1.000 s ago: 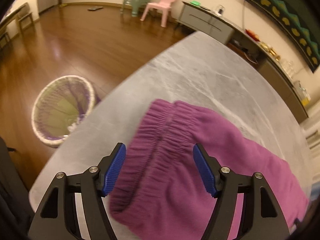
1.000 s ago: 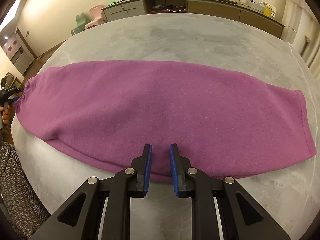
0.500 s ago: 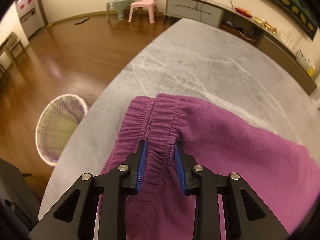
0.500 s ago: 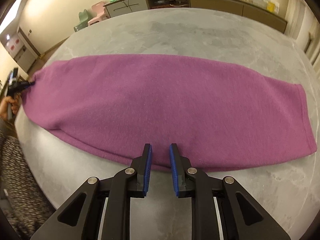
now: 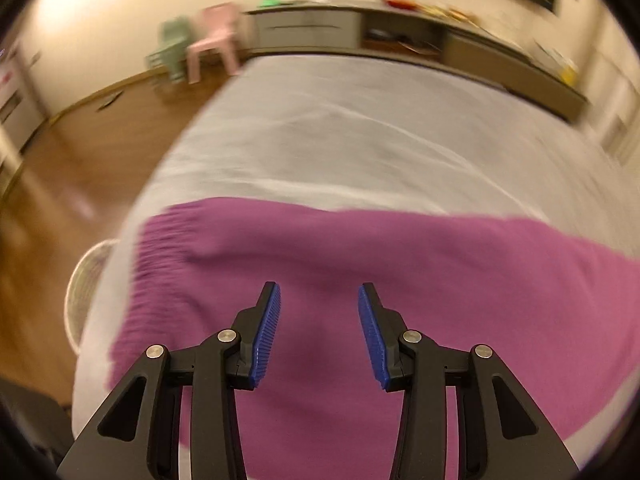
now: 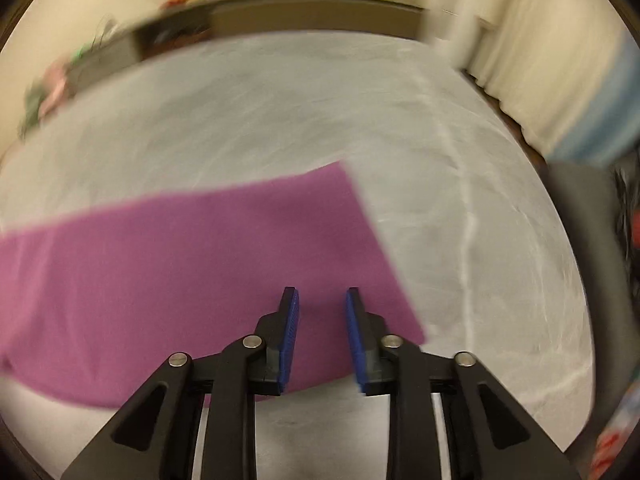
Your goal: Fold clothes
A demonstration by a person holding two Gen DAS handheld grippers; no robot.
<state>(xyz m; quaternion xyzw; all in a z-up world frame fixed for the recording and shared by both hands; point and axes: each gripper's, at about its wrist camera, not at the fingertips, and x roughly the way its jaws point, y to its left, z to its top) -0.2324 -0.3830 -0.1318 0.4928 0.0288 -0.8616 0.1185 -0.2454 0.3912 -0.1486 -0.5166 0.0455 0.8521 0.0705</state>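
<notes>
Purple trousers [image 5: 360, 264] lie flat on the grey marble table [image 5: 340, 132], folded lengthwise. Their elastic waistband [image 5: 160, 264] shows at the left in the left wrist view. My left gripper [image 5: 319, 334] is open and empty, above the cloth to the right of the waistband. In the right wrist view the trousers [image 6: 200, 256] end in a straight hem [image 6: 384, 248] at the right. My right gripper [image 6: 322, 338] is open and empty over the near edge of the cloth close to that hem. Both views are motion-blurred.
A white wire basket [image 5: 86, 292] stands on the wooden floor [image 5: 80, 152] left of the table. Two small chairs [image 5: 200, 44] and a low cabinet [image 5: 320, 28] stand along the far wall. The table's edge runs just behind my right gripper [image 6: 320, 412].
My left gripper has let go of the waistband, opened and swung right. My right gripper has opened and moved right along the near edge toward the hem end.
</notes>
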